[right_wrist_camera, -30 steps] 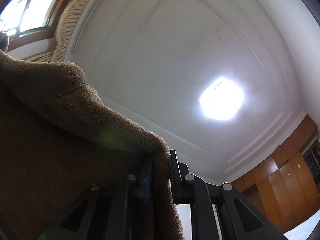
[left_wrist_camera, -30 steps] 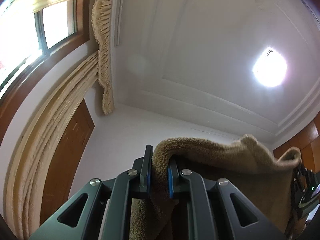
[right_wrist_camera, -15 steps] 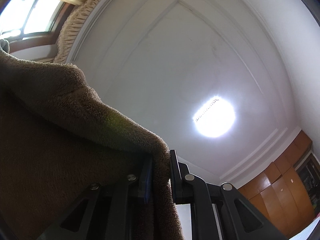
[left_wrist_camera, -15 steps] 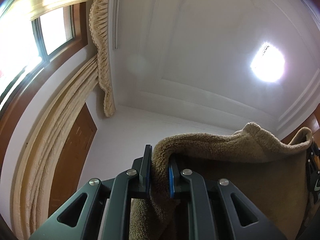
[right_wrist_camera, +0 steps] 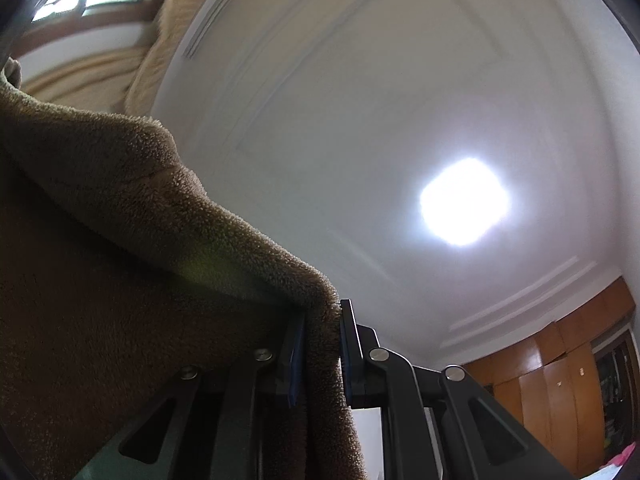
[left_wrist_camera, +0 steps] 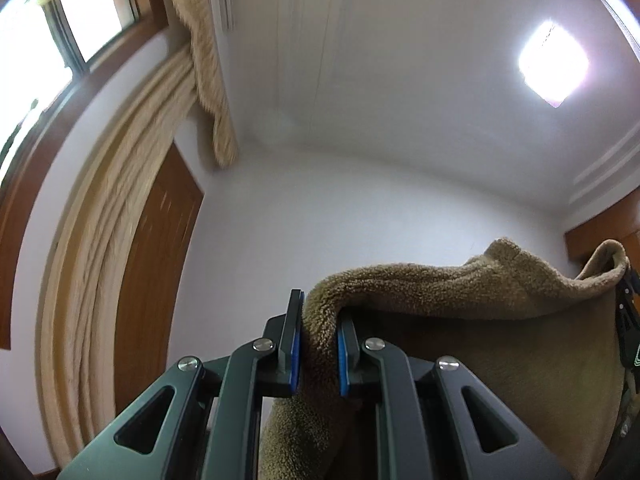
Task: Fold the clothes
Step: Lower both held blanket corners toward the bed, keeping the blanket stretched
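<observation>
A brown fleece garment (left_wrist_camera: 460, 320) hangs stretched between both grippers, held high with the cameras facing the ceiling. My left gripper (left_wrist_camera: 319, 340) is shut on one top corner of it, the fleece bulging over the blue pads. The cloth's top edge runs right toward the other gripper, seen dark at the right edge of the left wrist view. In the right wrist view the same fleece garment (right_wrist_camera: 120, 260) fills the left half, and my right gripper (right_wrist_camera: 322, 354) is shut on its other corner. The garment's lower part is hidden below both views.
A white panelled ceiling with a bright lamp (right_wrist_camera: 464, 200) is overhead. A window (left_wrist_camera: 48, 60) with beige curtains (left_wrist_camera: 112, 240) is at the left, with a brown door (left_wrist_camera: 156, 280) beside it. Wooden wardrobes (right_wrist_camera: 560, 384) line the right wall.
Both grippers have tilted and swung with the garment. In the left wrist view more wall shows and the lamp has shifted toward the upper right. Both grips have held.
</observation>
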